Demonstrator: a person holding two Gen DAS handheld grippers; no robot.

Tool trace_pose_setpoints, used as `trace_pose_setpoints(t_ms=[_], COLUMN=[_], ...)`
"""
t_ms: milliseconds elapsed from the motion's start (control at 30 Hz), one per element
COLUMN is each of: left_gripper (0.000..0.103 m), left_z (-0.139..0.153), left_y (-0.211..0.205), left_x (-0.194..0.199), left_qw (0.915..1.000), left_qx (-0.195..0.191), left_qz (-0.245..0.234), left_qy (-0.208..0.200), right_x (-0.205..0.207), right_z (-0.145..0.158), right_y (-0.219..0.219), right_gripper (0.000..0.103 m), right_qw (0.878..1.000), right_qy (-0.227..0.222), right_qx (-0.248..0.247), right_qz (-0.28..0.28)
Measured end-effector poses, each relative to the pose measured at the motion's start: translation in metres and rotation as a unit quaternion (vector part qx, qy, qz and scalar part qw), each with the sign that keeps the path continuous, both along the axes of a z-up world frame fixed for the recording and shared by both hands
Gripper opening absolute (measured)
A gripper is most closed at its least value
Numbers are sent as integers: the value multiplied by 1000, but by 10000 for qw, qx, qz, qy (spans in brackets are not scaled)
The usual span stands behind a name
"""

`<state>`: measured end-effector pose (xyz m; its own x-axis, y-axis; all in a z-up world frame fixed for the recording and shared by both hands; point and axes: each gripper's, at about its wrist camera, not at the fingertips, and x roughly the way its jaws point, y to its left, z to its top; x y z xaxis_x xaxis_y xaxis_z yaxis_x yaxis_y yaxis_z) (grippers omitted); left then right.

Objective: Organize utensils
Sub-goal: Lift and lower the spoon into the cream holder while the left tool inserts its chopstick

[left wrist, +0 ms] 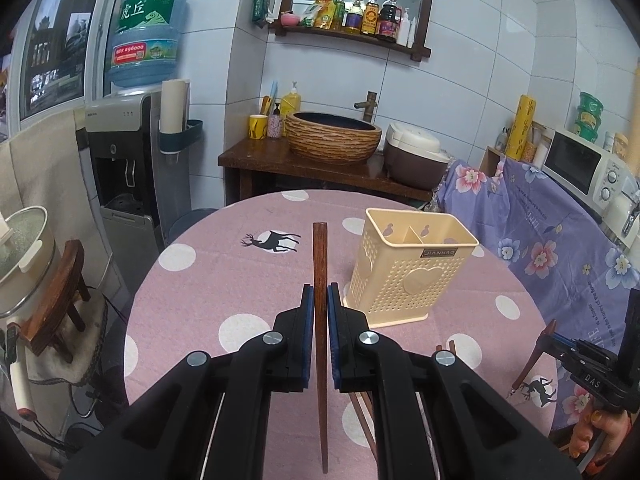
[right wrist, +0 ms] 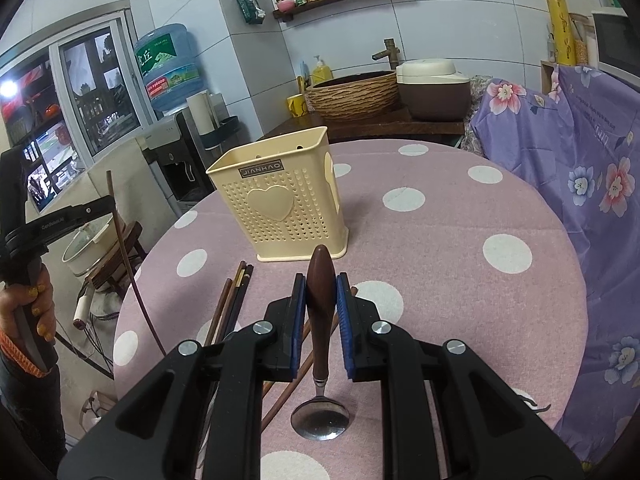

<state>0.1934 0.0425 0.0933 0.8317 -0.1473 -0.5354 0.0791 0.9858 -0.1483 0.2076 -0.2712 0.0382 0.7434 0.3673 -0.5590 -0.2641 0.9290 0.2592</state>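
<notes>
Left wrist view, nearest: left gripper (left wrist: 320, 300) fills the lower frame, tilted downward over the table, its blue pads narrowed onto a single dark wooden chopstick (left wrist: 320, 280)
Held chopstick: runs straight up the frame between the pads, blunt end out past the fingertips, thin end back toward the camera, clear of the tablecloth
Holder: cream perforated utensil holder (left wrist: 404, 268) stands upright just right of the gripper tips, inner divider visible, both compartments look empty
Open room: bare pink dotted round table (left wrist: 224, 280) to the left and ahead; table edge curves off at left, with a stool and pot below it
Other hand: right gripper (left wrist: 560, 350) at the far right edge, a hand (left wrist: 600, 436) on its grip, carrying a brown handle tilted over the table's right rim

Right wrist view, nearest: right gripper (right wrist: 321, 300) angled down, pads clamped on the wooden handle of a spoon (right wrist: 320, 360), whose metal bowl hangs back toward the camera
Loose pieces: several chopsticks (right wrist: 232, 304) lie on the cloth, left of and beneath the gripper
Holder here: straight ahead, near the handle's tip, apart from it
Left gripper here: at the left edge beyond the table rim, chopstick held roughly upright
Free space: wide bare cloth to the right, up to the floral-draped furniture (right wrist: 580, 160)
</notes>
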Motion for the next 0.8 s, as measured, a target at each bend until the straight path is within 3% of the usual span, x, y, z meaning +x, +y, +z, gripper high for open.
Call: trace_pose_setpoints(t_ms=[300,633,800], left_gripper=[8,8,8], left_z=[28,132,164], left_y=[4,-17,-39], left_x=[7,43,57], left_qw=[9995,9958,9931], left_qx=[45,-2,14], left_qz=[74,-73,-178], left_qy=[-292,-912,-1160], right_x=[21,75,97], right_z=[36,140,185], right_y=[5,22,41], right_gripper=[16,16,16], right_qw=[9994,9959,9925], right_qy=[-294,-874,-1196], right_qx=[-141,-244,-266], right_qz=[77,2,-20])
